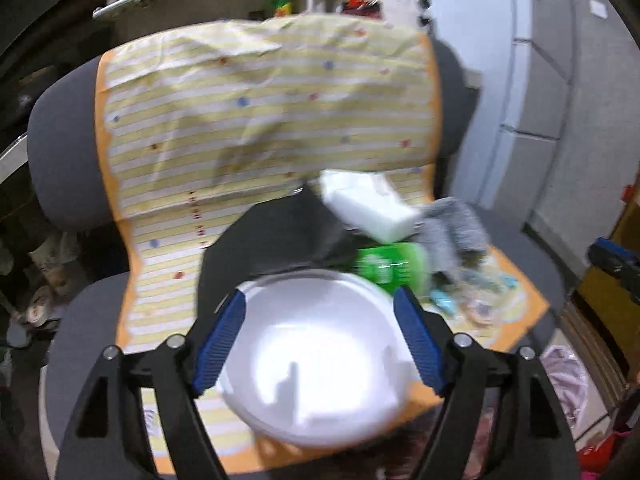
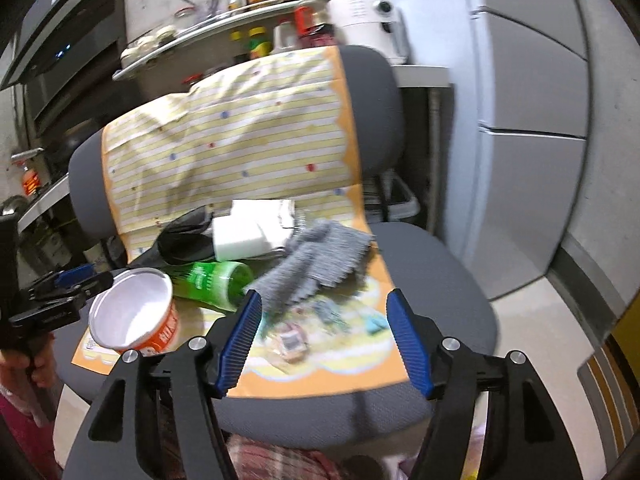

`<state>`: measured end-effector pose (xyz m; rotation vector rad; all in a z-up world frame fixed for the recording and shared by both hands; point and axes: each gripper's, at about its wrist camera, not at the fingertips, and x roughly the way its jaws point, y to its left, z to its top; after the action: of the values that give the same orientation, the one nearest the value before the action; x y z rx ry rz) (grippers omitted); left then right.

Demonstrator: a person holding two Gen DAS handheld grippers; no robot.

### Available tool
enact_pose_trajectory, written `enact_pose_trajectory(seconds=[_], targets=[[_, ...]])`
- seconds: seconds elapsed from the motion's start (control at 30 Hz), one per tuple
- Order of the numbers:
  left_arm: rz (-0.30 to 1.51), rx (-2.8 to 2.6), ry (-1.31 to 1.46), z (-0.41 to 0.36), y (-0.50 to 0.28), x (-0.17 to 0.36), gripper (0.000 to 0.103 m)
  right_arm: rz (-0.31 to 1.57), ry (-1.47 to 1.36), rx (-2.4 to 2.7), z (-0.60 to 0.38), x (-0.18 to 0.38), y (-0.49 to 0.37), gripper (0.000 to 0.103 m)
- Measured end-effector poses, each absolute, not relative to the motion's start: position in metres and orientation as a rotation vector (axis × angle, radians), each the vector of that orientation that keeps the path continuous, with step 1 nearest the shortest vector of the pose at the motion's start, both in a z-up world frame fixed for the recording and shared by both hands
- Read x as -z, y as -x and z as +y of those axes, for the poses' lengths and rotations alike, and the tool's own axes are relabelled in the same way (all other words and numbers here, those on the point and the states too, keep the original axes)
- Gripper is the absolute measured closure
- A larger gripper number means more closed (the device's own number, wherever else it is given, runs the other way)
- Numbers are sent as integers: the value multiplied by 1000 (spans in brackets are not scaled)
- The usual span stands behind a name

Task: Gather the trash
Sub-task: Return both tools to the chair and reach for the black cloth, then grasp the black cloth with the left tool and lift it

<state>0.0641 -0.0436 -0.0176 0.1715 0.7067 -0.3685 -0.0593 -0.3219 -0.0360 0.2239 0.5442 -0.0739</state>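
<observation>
A grey office chair (image 2: 440, 280) bears a yellow striped sheet (image 2: 240, 136) with trash on the seat. An orange-sided white paper bowl (image 2: 132, 312) lies at the seat's front left; in the left wrist view it (image 1: 320, 356) fills the space between my open left gripper's (image 1: 320, 300) fingers. Behind it lie a green bottle (image 2: 212, 280), a white box (image 2: 244, 236), a black cloth (image 2: 184, 240) and a grey knit cloth (image 2: 320, 260). My right gripper (image 2: 324, 300) is open and empty above the seat's front. Small wrappers (image 2: 296, 340) lie below it.
A cluttered shelf (image 2: 224, 20) with bottles and jars stands behind the chair. A white appliance (image 2: 368, 12) sits beside it. A grey fridge (image 2: 532, 120) is to the right. Patterned cloth (image 2: 280, 460) lies below the seat front.
</observation>
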Motion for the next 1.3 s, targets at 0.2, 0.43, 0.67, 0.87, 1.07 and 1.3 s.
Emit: enact_pose_trajectory(seconds=[0.2,0.43,0.67,0.87,1.07,1.3], targets=[[773,391,-229,-52,-107,35,28,559,-202,42,-305,37,32,37],[837,387,-310,-74,-137,53,28,582,-219,66,-314,44,21,36],[864,349,-264,-65,-163,47,37,589,-232,78,-318,50,17,36],[861,308,-158,-30,-181,35,54,601,-238,82,-319,56,12,36],[818,311,-102,-11,-176,30,64,600,-221,71,-313,58,10,36],[743,333,-45,12,-164,10,52,593,-218,66,-310,57,15,36]])
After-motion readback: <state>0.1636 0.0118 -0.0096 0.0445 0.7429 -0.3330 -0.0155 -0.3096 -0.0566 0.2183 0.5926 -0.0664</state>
